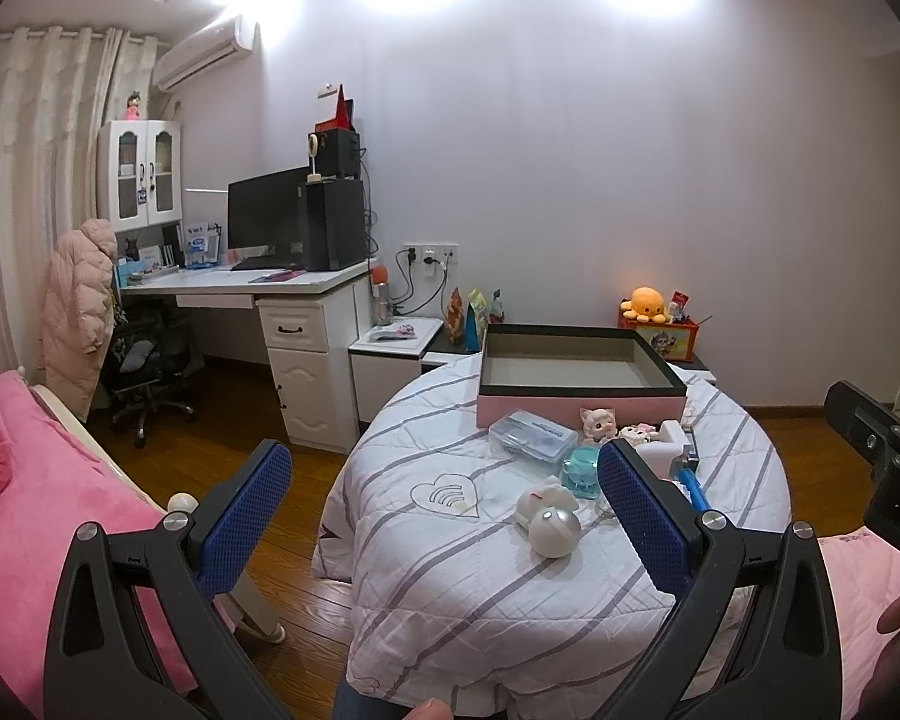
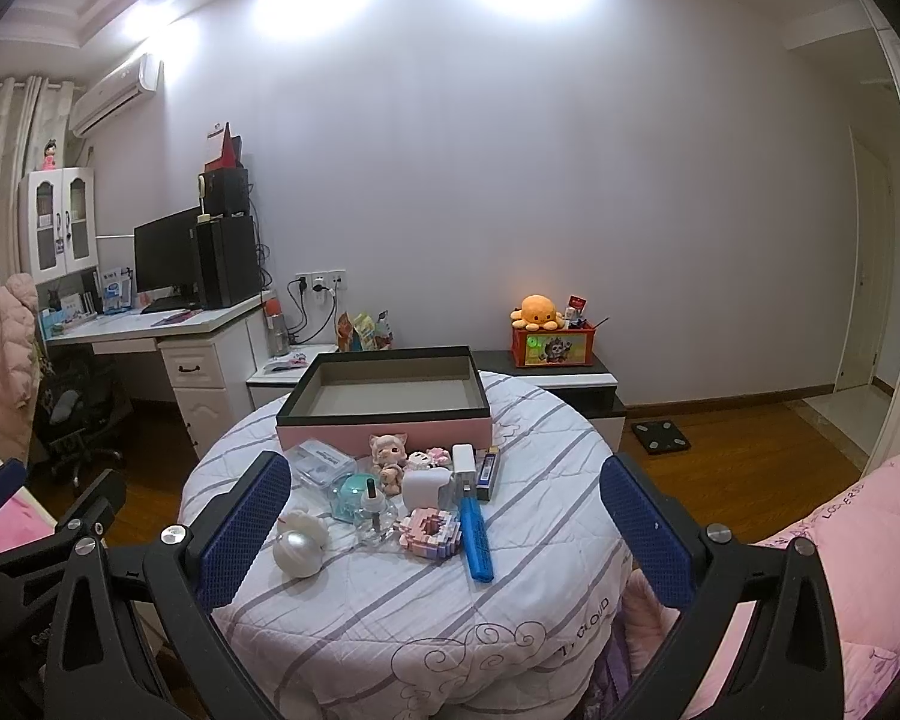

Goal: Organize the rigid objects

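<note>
Trinkets [image 2: 417, 498] beyond right hand-held gripper [image 2: 444, 534] | prongs spread | nothing held

A bedroom with a plain pale lilac wall [image 2: 510, 180] lit by bright ceiling lights; a wooden floor [image 2: 738, 456] in warm brown; cream curtains [image 1: 24, 150] hang at far left, with a white air conditioner [image 1: 204, 54] mounted high beside them; below stands a white desk [image 1: 282, 288] with drawers, carrying a black monitor [image 1: 264, 210] and a black computer tower [image 1: 336, 222]; a white glass-door cabinet [image 1: 141, 171] sits above the desk's left end; a black office chair [image 1: 144, 360] is tucked under it; a pink padded coat [image 1: 78, 306] hangs nearby; a wall socket [image 2: 321, 282] holds plugs; a white door [image 2: 870, 276] stands at far right.
</note>
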### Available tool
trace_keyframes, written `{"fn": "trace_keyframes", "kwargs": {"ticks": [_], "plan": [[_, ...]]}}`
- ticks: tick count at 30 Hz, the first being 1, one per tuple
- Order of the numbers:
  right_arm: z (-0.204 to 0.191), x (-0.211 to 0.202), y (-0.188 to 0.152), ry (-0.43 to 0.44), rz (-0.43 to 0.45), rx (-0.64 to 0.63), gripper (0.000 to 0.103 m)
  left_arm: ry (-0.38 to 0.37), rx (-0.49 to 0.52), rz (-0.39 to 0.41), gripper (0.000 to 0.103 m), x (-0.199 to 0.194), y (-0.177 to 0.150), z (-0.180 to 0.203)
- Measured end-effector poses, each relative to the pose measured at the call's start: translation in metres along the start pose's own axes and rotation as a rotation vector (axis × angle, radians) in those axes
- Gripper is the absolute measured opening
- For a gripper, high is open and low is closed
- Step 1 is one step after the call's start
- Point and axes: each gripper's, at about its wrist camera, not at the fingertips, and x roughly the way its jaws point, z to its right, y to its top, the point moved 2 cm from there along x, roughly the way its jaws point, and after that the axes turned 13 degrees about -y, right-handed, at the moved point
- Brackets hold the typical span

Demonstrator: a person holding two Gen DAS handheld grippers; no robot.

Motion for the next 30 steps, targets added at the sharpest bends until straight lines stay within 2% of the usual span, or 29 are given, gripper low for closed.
{"fn": "trace_keyframes", "kwargs": {"ticks": [15, 30], "plan": [[-0.002, 0.005, 0.0, -0.008, -0.004, -0.012, 0.103, 0.002, -0.001, 0.002, 0.103, 0.0, 0.001, 0.0], [-0.015, 0.048, 0.008, 0.001, -0.072, -0.053, 0.103, 0.002, -0.022, -0.056, 0.103, 0.046, 0.009, -0.005]]}}
